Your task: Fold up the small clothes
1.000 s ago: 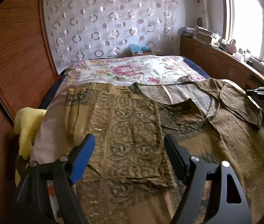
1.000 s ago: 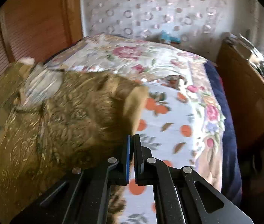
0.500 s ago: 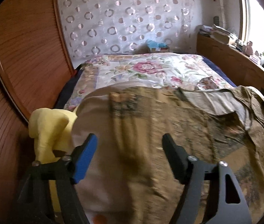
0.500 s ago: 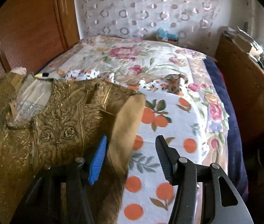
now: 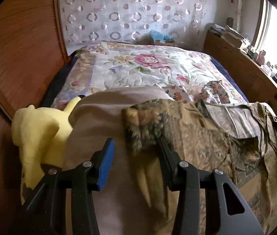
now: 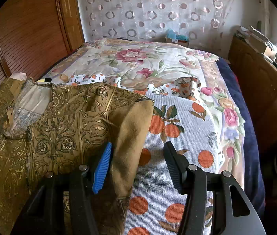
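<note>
A brown-gold patterned garment (image 5: 207, 143) lies spread on the bed, its pale lining (image 5: 236, 117) showing at the neck. My left gripper (image 5: 134, 160) is open, low over the garment's left corner, which lies between the jaws. In the right wrist view the same garment (image 6: 60, 127) fills the left, with a folded-over tan edge (image 6: 130, 137). My right gripper (image 6: 136, 162) is open around that tan edge, not closed on it.
A yellow plush toy (image 5: 38, 133) sits at the bed's left by the wooden wall (image 5: 21, 49). An orange-print cloth (image 6: 177, 137) lies under the garment on the floral quilt (image 6: 148, 62). A cluttered wooden ledge (image 5: 246, 62) runs along the right.
My right gripper opened and let go of the garment's edge. My left gripper moved left and down to the garment's left corner, staying open.
</note>
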The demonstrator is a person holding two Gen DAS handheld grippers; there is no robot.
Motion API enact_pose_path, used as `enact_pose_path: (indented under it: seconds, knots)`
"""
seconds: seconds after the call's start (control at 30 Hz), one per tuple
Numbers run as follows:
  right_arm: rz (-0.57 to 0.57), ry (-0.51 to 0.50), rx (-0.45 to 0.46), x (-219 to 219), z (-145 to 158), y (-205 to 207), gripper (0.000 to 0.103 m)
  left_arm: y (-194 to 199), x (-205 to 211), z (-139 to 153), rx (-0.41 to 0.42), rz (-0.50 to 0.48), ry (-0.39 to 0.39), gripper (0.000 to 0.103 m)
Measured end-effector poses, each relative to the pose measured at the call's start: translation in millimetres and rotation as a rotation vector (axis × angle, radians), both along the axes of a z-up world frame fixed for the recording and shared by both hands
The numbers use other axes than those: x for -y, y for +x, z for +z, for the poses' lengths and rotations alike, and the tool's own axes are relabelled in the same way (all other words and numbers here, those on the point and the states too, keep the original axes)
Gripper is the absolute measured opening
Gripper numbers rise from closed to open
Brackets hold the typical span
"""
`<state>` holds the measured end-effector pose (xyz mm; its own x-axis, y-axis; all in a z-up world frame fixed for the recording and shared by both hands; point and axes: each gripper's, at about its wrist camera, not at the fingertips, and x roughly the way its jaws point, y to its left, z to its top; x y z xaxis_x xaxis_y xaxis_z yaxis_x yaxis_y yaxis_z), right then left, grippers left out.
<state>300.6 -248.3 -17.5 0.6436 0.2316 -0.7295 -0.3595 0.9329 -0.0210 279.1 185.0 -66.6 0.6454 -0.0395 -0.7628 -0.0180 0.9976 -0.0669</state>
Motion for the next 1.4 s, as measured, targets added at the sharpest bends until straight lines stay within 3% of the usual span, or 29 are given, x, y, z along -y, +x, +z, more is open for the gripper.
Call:
enact_pose_path:
  seconds: [0.2,0.6,0.63,0.67,0.7,0.8,0.93,0.97,1.03,1.1,1.2,1.4]
  knots:
    - [-0.001,0.0,0.0,-0.1,-0.4,0.6,0.057,12.2,7.0,-0.1,-0.016,-0.025,-0.043,0.046]
    - [-0.003,0.0,-0.001,-0.4,-0.2,0.4,0.057,11.9,14.4,0.9,-0.015,-0.026,-0.02,0.042]
    - [-0.003,-0.001,-0.001,-0.4,-0.9,0.8,0.057,11.2,14.0,0.6,-0.012,-0.03,-0.021,0.034]
    - [-0.003,-0.001,-0.001,-0.4,-0.4,0.6,0.057,9.0,16.1,1.3,-0.006,-0.041,-0.026,0.017]
    - [-0.003,-0.001,-0.001,-0.4,-0.2,0.5,0.057,5.9,18.6,3.1,0.006,-0.053,-0.032,0.011]
    - [-0.006,-0.007,0.002,-0.6,-0.1,-0.4,0.057,-8.1,32.4,11.2,0.055,-0.058,0.012,0.008]
    - [-0.009,-0.021,0.01,-2.2,1.6,-3.0,0.056,-26.8,49.3,19.5,0.099,-0.085,0.007,0.007]
    - [-0.008,-0.025,0.011,-3.5,2.0,-3.1,0.053,-31.9,53.7,21.1,0.107,-0.094,0.008,0.007]
    - [0.028,-0.018,-0.002,-9.7,4.0,-5.9,0.022,-42.9,59.8,25.8,0.126,-0.108,0.005,0.006]
    - [0.066,-0.058,0.021,-19.2,8.1,-13.8,0.008,-54.7,64.2,30.7,0.145,-0.116,0.004,0.006]
    - [0.109,-0.05,0.076,-27.0,22.9,-35.1,0.005,-73.7,69.7,36.7,0.17,-0.117,0.044,0.006]
    - [0.126,0.024,0.16,-21.5,50.0,-83.5,0.003,-108.4,67.2,43.4,0.204,-0.116,0.022,0.006]
